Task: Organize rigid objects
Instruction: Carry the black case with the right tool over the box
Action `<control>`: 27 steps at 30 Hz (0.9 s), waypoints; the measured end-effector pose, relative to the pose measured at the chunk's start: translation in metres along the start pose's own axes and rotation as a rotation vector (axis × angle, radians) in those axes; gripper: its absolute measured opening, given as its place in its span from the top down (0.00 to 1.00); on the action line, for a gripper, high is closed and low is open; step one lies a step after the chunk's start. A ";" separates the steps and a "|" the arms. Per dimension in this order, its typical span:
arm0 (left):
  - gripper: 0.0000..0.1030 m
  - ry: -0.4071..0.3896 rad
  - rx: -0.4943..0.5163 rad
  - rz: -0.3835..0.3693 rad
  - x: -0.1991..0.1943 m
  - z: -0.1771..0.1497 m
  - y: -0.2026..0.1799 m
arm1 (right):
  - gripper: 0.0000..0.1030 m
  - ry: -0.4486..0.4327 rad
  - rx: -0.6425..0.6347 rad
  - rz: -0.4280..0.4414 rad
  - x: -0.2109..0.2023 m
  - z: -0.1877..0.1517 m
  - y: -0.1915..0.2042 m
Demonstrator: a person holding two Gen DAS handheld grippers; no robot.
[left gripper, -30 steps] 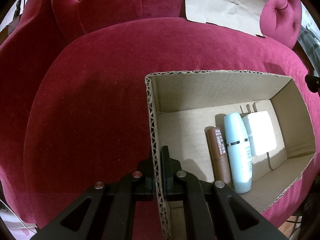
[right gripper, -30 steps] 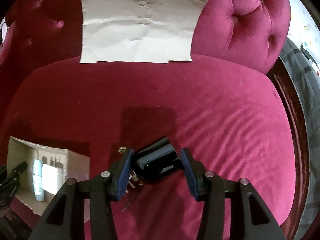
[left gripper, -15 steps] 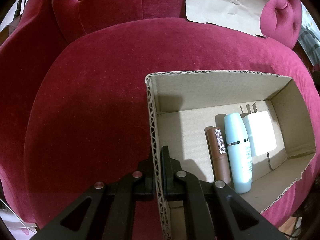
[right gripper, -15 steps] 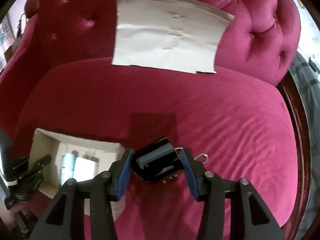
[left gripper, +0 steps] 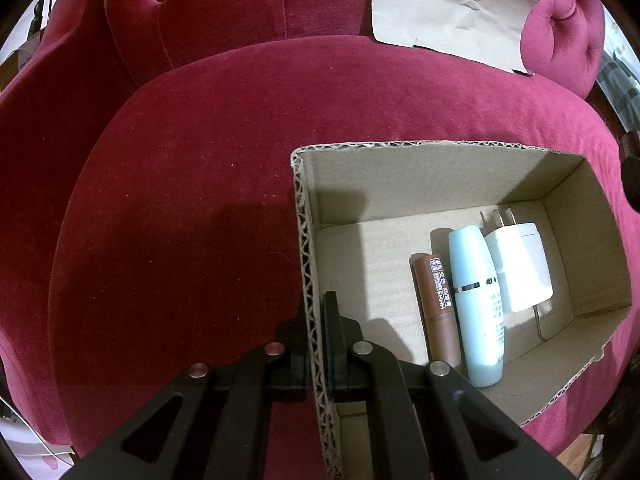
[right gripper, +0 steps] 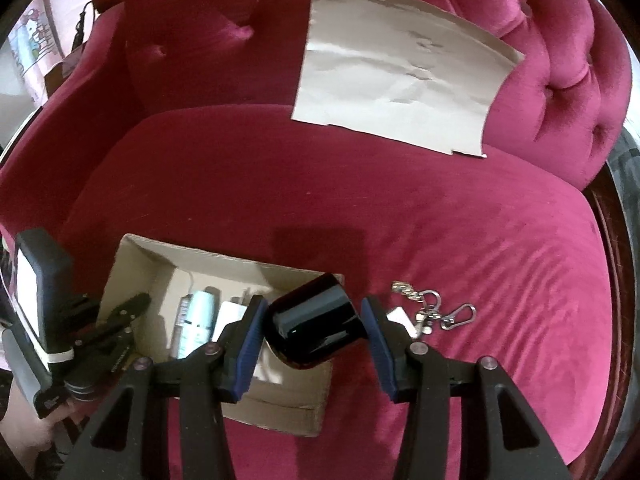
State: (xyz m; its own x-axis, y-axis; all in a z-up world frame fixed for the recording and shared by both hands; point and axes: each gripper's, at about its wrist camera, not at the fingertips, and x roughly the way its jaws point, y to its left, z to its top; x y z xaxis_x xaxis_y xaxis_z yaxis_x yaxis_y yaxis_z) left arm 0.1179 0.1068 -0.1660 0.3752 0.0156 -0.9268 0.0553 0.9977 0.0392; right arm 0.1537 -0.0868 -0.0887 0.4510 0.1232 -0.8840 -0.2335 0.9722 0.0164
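Black jar [right gripper: 316, 326] now over box [right gripper: 280, 408].

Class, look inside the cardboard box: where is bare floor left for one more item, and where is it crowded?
Bare floor lies between the box's left wall and the brown tube. The right side is crowded: tube, blue bottle and white charger lie side by side.

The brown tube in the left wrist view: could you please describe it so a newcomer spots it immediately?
Find the open cardboard box on the red velvet seat. Three items lie side by side inside; the brown tube is leftmost, beside the pale blue bottle, and the darkest of them.
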 end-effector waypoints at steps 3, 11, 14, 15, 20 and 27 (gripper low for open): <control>0.95 0.000 0.000 0.000 0.000 0.000 0.000 | 0.49 0.005 -0.005 0.014 0.002 0.000 0.011; 0.95 0.000 -0.001 0.000 0.000 0.001 0.000 | 0.49 0.024 -0.026 0.036 0.011 -0.002 0.033; 0.95 0.000 -0.001 0.001 0.000 0.000 0.000 | 0.49 0.031 -0.034 0.040 0.015 -0.005 0.040; 0.95 0.001 0.000 0.001 0.000 0.000 0.000 | 0.49 0.033 -0.036 0.042 0.016 -0.006 0.043; 0.95 0.001 -0.001 0.001 0.000 0.001 0.000 | 0.49 0.042 -0.050 0.044 0.022 -0.013 0.053; 0.95 0.001 0.000 0.001 0.000 0.001 0.000 | 0.49 0.051 -0.037 0.068 0.029 -0.017 0.064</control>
State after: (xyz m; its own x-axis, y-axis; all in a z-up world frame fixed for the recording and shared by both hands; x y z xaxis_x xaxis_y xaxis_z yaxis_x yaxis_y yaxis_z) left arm 0.1187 0.1071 -0.1658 0.3747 0.0169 -0.9270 0.0545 0.9977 0.0402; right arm 0.1370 -0.0246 -0.1218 0.3893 0.1771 -0.9039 -0.2938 0.9539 0.0604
